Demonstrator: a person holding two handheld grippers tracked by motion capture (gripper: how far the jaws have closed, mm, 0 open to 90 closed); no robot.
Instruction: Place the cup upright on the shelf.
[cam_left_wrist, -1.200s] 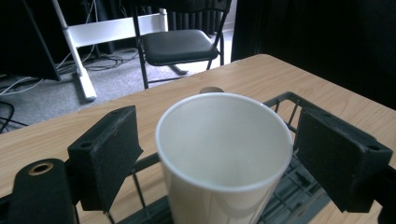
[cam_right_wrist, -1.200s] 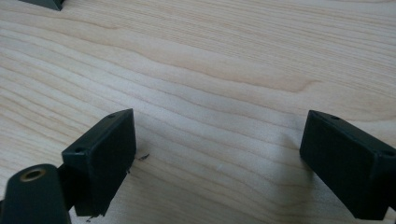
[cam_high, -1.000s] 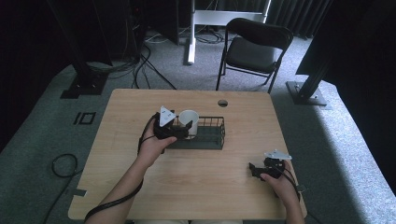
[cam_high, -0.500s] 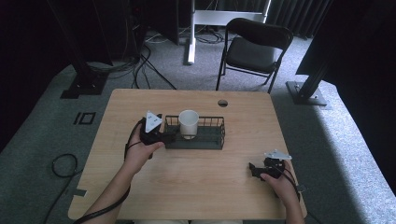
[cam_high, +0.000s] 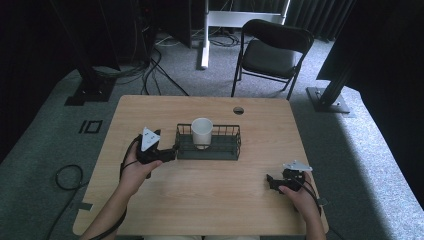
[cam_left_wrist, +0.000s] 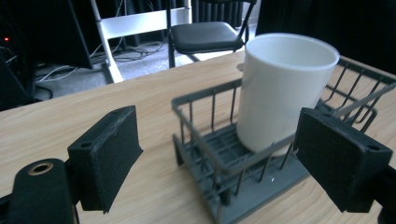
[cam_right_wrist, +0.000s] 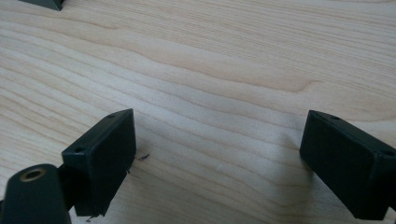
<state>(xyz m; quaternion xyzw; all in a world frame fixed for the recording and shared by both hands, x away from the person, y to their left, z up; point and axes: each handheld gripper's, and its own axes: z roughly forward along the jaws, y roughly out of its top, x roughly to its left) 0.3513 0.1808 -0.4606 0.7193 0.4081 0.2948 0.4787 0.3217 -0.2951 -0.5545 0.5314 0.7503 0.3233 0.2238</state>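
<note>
The left forearm reaches in from the bottom of the high view, its hand (cam_high: 135, 167) wrapped around the left gripper (cam_high: 170, 152), which sits low over the worktop (cam_high: 210, 200) just beside the left end of the basket (cam_high: 208, 145). A grey three-cornered plate tops it. In the left gripper view its jaws stand spread wide with nothing between the pads, framing the near corner of the basket without touching it.

The right hand (cam_high: 297, 192) rests near the worktop's right front edge, well apart from the basket. The right gripper (cam_high: 270, 181) points left, low over the wood. In the right gripper view its jaws are also spread wide and empty, above bare worktop.

The cup (cam_high: 201, 132) stands upright inside the basket, toward its left end. It is white, smooth, round and slightly tapered. The basket is dark grey wire, rectangular, with thin upright bars and a slatted floor. The worktop is pale wood with wavy grain and rounded corners.
</note>
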